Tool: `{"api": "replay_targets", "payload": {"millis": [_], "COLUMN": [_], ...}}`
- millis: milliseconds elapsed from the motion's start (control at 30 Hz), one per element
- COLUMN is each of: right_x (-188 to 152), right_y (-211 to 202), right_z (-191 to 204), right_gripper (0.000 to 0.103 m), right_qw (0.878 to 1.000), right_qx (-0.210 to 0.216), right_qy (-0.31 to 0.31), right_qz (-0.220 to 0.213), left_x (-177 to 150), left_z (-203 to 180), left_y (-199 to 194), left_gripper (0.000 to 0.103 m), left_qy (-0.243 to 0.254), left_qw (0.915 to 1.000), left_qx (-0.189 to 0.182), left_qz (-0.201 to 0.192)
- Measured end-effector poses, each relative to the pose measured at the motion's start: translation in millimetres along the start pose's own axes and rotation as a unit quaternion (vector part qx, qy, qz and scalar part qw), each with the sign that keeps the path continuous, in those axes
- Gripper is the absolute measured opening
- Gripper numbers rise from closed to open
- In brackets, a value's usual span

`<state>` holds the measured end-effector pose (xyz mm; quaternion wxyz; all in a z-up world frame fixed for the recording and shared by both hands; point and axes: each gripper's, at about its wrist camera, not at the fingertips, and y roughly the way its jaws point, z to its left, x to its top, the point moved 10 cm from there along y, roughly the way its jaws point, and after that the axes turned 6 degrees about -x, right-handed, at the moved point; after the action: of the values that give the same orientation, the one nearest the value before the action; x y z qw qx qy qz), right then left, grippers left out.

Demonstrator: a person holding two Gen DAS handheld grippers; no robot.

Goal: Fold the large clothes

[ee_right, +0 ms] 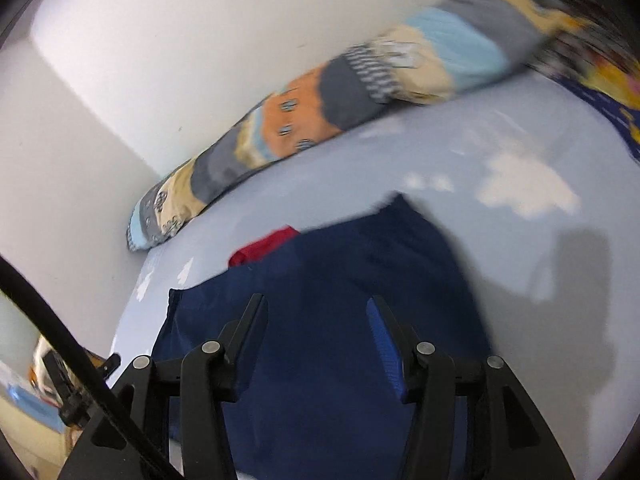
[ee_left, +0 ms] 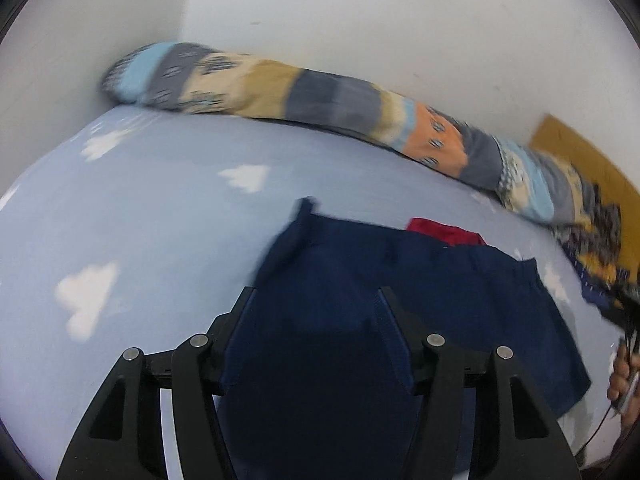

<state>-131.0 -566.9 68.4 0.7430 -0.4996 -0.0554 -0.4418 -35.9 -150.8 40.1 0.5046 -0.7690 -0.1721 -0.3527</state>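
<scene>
Left wrist: left tongs (ee_left: 314, 294) parted, tilted down over navy garment (ee_left: 360, 280)

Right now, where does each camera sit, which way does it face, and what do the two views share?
Left wrist: on the left gripper, angled down over the navy garment on the cloud-print sheet; open fingers show, a hand at the right edge.
Right wrist: on the right gripper, angled down likewise; open fingers and a black cable show.
Shared: navy garment, red cloth, patterned bolster, white wall.
</scene>
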Motion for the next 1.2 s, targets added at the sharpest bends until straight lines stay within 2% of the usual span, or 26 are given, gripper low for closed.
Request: {"api": "replay_targets", "payload": {"millis": [100,167,267,333,367,433,567,633,700,833,967,1067,1100,1200], "right_x": [14.7,20.8,33.0,38.1,38.5,35.8,31.4,23.3,10.1,-42.2,-106.2,-148.9,-163.8,-192.3], "right_y": [56.1,85.1,116.7,128.7,131.5,136.5,116.6,97.1,81.5,57.8,38.1,33.8,35.8,40.2], "right_z": [17.8,12.4,-20.6,-59.0,-73.2,-97.8,-93.1,-70.8,-50.2,-3.5,51.0,85.1,91.2,79.5], "right_gripper": [0.055,0.055,0.055,0.055,0.051,0.028,0.030,0.040,0.045,0.046,0.046,0.046,0.046,0.045], "right_qw": [0.999,0.998,0.997,0.995,0.994,0.991,0.992,0.995,0.996,0.996,0.992,0.986,0.983,0.978], "right_qx": [-0.016,-0.038,-0.069,-0.091,-0.098,-0.097,-0.071,-0.060,-0.054,-0.037,-0.029,0.012,0.018,0.005], "right_qy": [-0.031,-0.041,-0.022,0.020,0.039,0.077,0.091,0.069,0.052,0.013,-0.078,-0.120,-0.131,-0.134], "right_qz": [0.009,0.019,0.027,0.037,0.041,0.051,0.048,0.044,0.045,0.074,0.097,0.117,0.130,0.161], "left_x": [16.2,22.8,26.4,21.2,18.2,20.2,24.6,15.6,2.8,-33.0,-77.5,-102.8,-111.0,-133.2], "left_z": [-19.7,-18.2,11.6,36.6,46.0,46.9,24.3,7.1,-11.0,-44.8,-83.1,-98.2,-94.8,-56.8], "left_y": [58.0,91.4,135.1,156.5,163.3,163.1,134.7,111.6,90.3,56.3,35.2,31.0,33.1,35.1], "left_gripper": [0.059,0.059,0.059,0.059,0.058,0.058,0.059,0.062,0.064,0.066,0.067,0.067,0.067,0.067], "left_qy": [0.031,0.032,-0.008,-0.043,-0.057,-0.069,-0.056,-0.046,-0.032,0.008,0.035,0.061,0.067,0.086], "left_qw": [0.9993,0.9989,0.9974,0.9947,0.9936,0.9938,0.9963,0.9976,0.9985,0.9990,0.9965,0.9937,0.9924,0.9869], "left_qx": [0.006,0.008,0.026,0.031,0.023,0.012,0.007,-0.002,-0.008,-0.002,-0.009,-0.017,-0.011,0.054], "left_qz": [0.020,0.034,0.067,0.088,0.094,0.086,0.066,0.052,0.043,0.043,0.075,0.093,0.103,0.126]}}
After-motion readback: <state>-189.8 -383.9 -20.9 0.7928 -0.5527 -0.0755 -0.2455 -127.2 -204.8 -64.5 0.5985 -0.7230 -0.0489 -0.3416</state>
